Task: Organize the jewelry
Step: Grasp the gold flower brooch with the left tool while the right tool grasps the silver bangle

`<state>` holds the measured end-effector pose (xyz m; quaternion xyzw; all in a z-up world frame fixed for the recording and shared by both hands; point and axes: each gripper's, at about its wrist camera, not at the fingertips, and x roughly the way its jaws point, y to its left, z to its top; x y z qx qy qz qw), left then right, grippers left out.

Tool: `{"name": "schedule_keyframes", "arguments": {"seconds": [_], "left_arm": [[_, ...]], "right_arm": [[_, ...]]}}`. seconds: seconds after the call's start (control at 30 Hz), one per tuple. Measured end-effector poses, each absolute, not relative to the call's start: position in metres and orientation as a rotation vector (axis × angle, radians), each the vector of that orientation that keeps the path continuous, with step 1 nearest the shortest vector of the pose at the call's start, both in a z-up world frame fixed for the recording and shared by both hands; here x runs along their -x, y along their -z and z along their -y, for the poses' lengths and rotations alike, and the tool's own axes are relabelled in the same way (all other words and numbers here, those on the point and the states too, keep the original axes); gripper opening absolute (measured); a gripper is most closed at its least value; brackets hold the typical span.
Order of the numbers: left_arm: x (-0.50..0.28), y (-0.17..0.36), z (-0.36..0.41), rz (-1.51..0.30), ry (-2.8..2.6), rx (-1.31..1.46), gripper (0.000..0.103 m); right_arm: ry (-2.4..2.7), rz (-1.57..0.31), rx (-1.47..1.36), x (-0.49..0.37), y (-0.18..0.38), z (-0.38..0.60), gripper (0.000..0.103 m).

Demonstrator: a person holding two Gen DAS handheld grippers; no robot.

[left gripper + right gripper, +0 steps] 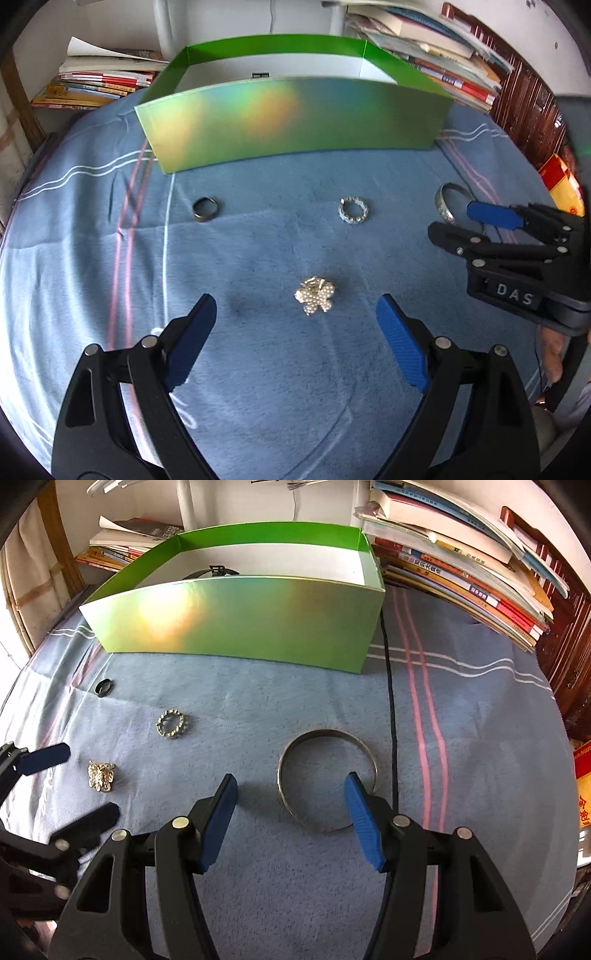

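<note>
On blue cloth (295,709), silver bangle (295,812)

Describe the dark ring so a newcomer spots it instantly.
Find the green box on the blue cloth. Just before its left front corner lies the dark ring: a plain, smooth band, unlike the sparkly ring beside it.

box (236,616) behind | rings (353,209) before it | brooch (314,295) nearest | bangle (327,781) right | all on cloth (258,387)

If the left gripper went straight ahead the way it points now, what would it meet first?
Most likely the flower-shaped brooch, lying on the blue cloth just ahead between the open fingers of the left gripper; height above it is unclear.
</note>
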<state>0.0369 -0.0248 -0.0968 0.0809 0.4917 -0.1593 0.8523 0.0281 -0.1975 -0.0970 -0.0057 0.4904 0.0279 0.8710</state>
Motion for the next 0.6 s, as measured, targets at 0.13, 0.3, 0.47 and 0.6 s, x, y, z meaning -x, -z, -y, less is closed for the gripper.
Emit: {"name": "schedule_keyframes", "arguments": {"seconds": [0.13, 0.3, 0.47, 0.6], "left_arm": [[-0.040, 0.102, 0.025, -1.040, 0.294, -0.184, 0.088], [-0.045, 0.102, 0.017, -1.041, 0.254, -0.167, 0.088], [-0.047, 0.102, 0.009, -1.041, 0.220, -0.147, 0.088], [-0.051, 0.102, -0.001, -1.043, 0.189, -0.129, 0.088]], "right_arm": [[-0.065, -1.022, 0.012, -0.029, 0.097, 0.198, 0.060], [-0.080, -1.017, 0.012, -0.030, 0.097, 0.194, 0.060], [-0.121, -1.015, 0.007, -0.028, 0.097, 0.188, 0.060], [-0.171, -1.018, 0.019, -0.023, 0.096, 0.181, 0.060]]}}
